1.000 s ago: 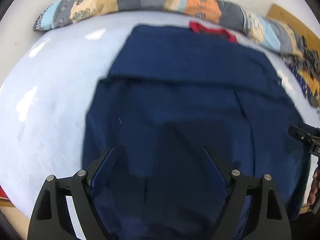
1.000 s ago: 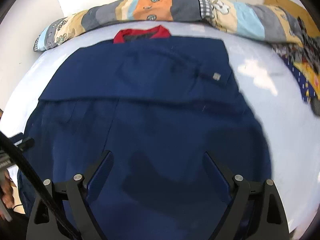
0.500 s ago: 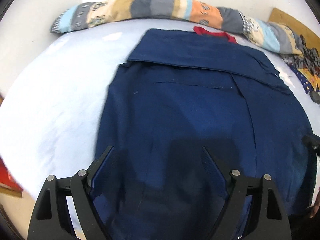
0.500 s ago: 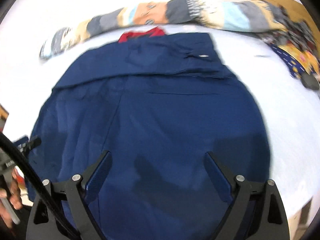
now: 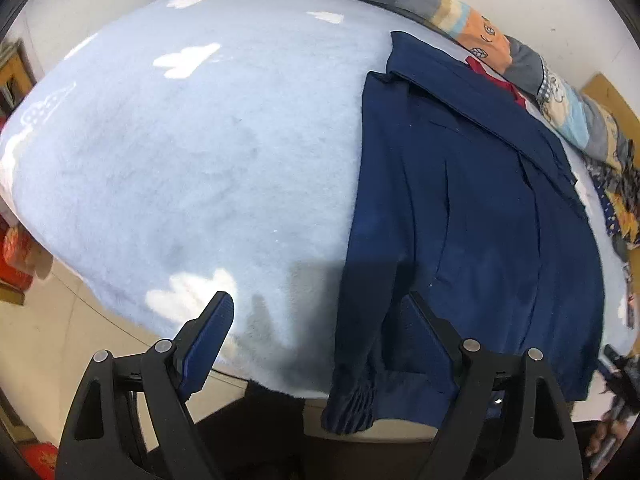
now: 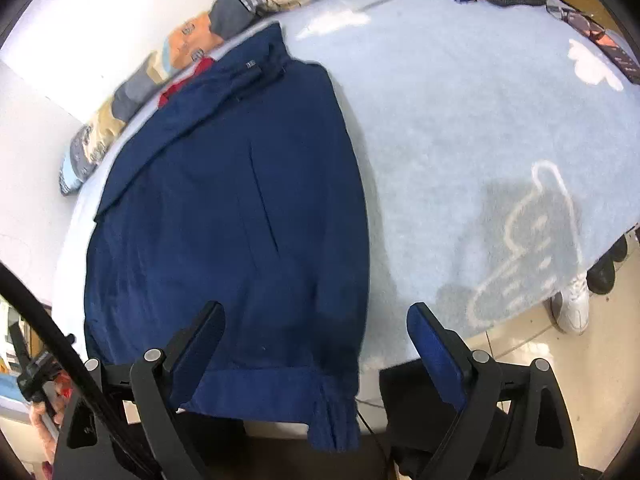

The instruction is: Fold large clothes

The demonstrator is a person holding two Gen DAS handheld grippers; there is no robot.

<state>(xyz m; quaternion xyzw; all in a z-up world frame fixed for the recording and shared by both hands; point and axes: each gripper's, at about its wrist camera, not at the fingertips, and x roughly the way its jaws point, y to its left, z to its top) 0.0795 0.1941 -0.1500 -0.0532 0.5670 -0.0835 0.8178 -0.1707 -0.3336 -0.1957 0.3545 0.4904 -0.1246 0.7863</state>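
Both my left tongs [image 5: 316, 320] and right tongs [image 6: 316, 322] gape wide, empty; I'd pinch each cuff of the navy jacket [image 5: 480, 216] at the bed's [image 5: 200, 140] near edge, evenly.

Both views bright, evenly lit; source not visible. Strong fisheye bowing: blanket [image 5: 192, 168] bulges like a dome, black vignette in all corners. Soft grey shadow on the blanket just ahead of the left gripper [image 5: 320, 316]; similar patch ahead of the right gripper [image 6: 316, 316], over the white outline drawing. Jacket [image 6: 224, 208] reads dark, fold detail faint, darkest near its lower hem. Centres sharp. Patchwork quilt [image 6: 180, 52] slightly smeared toward the rim. No glare.
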